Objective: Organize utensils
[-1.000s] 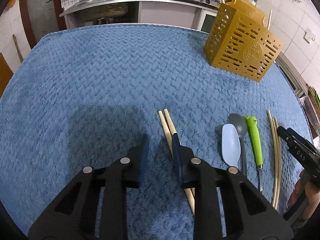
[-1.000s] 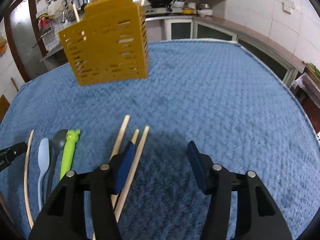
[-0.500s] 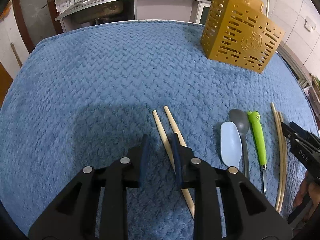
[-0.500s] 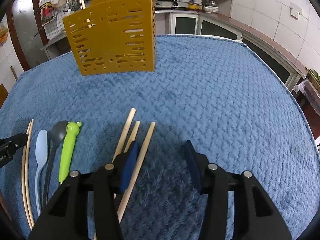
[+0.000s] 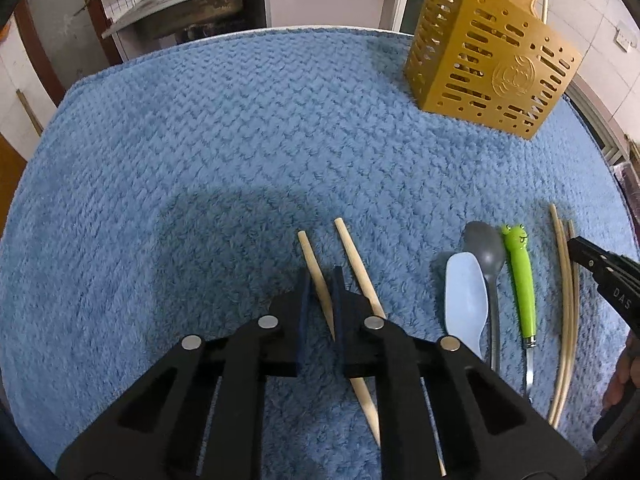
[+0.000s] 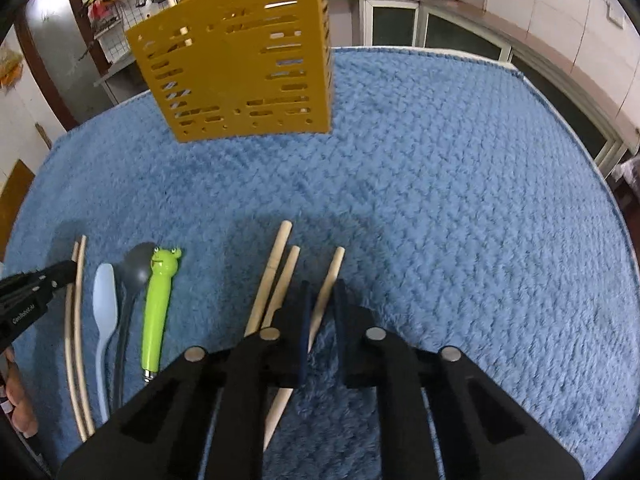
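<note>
Both pairs of jaws have just been closing, each now grasping 1 chopstick. Left wrist view: the left gripper (image 5: 320,280) pinches a wooden chopstick (image 5: 314,264) against the blue cloth (image 5: 200,140) on the desk; a second chopstick (image 5: 360,276) lies just beside it, the yellow holder (image 5: 492,52) stands well apart. Right wrist view: the right gripper (image 6: 322,292) clamps the rightmost chopstick (image 6: 332,276) of 3; 2 spoons (image 6: 106,300) and a green frog-handled utensil (image 6: 158,304) lie to their left.

Left gripper (image 5: 320,280) angled down, jaws just closed, right gripper (image 6: 322,292) likewise, jaws just closed
</note>
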Action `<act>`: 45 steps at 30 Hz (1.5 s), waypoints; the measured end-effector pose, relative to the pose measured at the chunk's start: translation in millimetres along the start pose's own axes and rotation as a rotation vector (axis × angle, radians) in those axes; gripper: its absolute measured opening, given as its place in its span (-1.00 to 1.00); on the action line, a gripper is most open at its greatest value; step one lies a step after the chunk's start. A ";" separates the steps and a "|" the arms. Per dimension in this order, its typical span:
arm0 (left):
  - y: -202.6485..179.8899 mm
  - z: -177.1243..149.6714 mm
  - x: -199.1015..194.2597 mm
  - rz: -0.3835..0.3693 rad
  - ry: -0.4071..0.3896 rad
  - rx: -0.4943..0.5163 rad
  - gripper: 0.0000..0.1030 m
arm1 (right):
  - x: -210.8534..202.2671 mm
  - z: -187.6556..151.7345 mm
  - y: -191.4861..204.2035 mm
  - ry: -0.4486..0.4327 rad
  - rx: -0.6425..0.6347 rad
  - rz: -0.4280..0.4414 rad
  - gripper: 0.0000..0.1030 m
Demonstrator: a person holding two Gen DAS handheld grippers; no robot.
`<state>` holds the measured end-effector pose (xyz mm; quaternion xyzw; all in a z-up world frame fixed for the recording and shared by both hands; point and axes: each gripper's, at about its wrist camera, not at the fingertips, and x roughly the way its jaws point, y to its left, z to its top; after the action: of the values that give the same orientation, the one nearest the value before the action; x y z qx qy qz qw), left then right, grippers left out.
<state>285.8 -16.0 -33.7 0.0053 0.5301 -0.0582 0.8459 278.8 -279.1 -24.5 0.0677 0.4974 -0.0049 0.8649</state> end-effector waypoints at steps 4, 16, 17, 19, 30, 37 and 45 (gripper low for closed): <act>4.8 2.2 -1.0 -0.019 0.013 -0.002 -0.84 | -3.2 -0.6 -7.1 -0.005 0.022 0.025 -0.81; 1.4 1.7 -20.7 -0.048 -0.017 -0.014 -0.86 | -21.3 3.1 -15.6 -0.067 0.043 0.075 -0.89; 3.0 2.4 -21.0 -0.051 -0.018 -0.018 -0.86 | -22.0 3.0 -15.8 -0.069 0.044 0.079 -0.89; 3.5 3.5 -21.3 -0.057 -0.016 -0.023 -0.86 | -23.8 2.2 -18.4 -0.076 0.051 0.088 -0.89; -0.5 3.5 -34.4 -0.091 -0.043 -0.002 -0.87 | -30.6 7.0 -23.2 -0.115 0.066 0.121 -0.89; -6.0 8.4 -42.7 -0.108 -0.066 0.012 -0.88 | -36.3 9.7 -22.9 -0.141 0.068 0.138 -0.89; -17.2 15.3 -92.2 -0.138 -0.216 0.059 -0.91 | -73.4 16.4 -21.7 -0.248 0.049 0.142 -0.89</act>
<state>258.0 -25.7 56.6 -0.0127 0.4332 -0.1319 0.8915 254.2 -306.9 44.3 0.1226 0.3804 0.0361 0.9160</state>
